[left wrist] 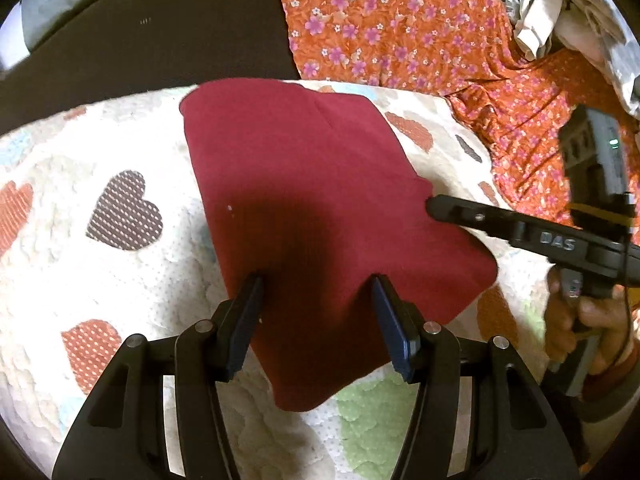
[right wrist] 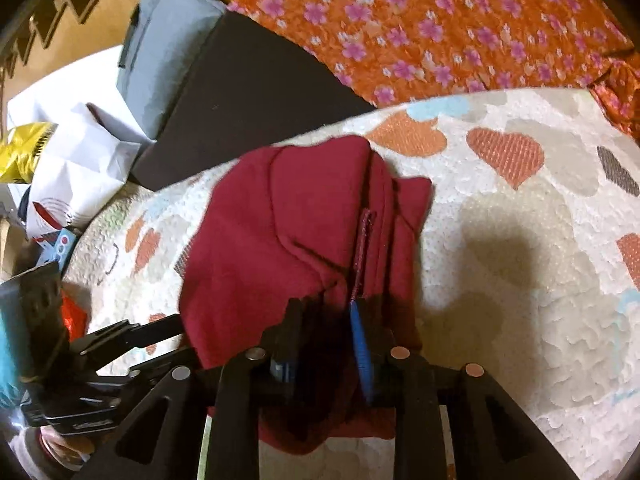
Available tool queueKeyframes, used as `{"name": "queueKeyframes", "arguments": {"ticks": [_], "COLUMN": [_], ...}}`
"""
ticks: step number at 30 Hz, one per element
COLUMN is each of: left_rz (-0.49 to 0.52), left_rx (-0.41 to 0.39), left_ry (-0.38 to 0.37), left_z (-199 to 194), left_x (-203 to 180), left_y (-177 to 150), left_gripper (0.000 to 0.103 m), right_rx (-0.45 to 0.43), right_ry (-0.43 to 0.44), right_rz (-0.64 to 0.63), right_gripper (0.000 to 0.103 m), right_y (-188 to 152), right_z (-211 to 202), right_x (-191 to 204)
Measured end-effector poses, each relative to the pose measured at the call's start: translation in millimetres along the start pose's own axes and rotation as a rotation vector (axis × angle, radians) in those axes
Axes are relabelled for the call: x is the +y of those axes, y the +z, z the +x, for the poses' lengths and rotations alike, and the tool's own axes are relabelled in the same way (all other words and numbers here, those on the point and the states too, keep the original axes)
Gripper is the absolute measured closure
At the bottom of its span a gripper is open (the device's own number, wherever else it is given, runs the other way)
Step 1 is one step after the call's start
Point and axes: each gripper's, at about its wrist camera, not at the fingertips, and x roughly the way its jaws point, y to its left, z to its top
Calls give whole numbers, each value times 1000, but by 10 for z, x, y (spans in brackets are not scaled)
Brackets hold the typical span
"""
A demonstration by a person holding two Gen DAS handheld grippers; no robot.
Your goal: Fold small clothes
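- Maroon garment [left wrist: 320, 200] lies folded on the heart blanket [left wrist: 120, 280].
- Left gripper [left wrist: 318, 280] hovers spread apart, free to press.
- Right gripper [right wrist: 326, 312] seems clamped on its edge, probably for folding.

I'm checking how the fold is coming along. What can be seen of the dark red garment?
The dark red garment is soft knit-looking cloth, folded into a rough rectangle lying flat on the heart-patterned quilt. The right wrist view shows seams and a small fabric loop on its top layer. The right gripper has its jaws closed on the near edge. The left gripper hangs over it with jaws open, gripping nothing.
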Motion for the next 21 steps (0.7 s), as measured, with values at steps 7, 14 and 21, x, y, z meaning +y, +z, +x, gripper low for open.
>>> {"name": "queueKeyframes", "arguments": {"ticks": [7,14,21], "left_rz": [-33,-90,-106], "left_rx": [-60,-41,-52], "left_ry": [76,104,87], "left_z": [-94,-26,12], "left_x": [76,224,274], "left_y": [115,163,187], "left_gripper": [47,45,39], "right_rx": [-13,57,-33], "right_ry": [3,-21,60], "right_rz": [-40,-43,8], "right_gripper": [79,67,55], "right_y": [19,-67,7], "right_z": [-10,288,63], "right_x": [201,68,-39]}}
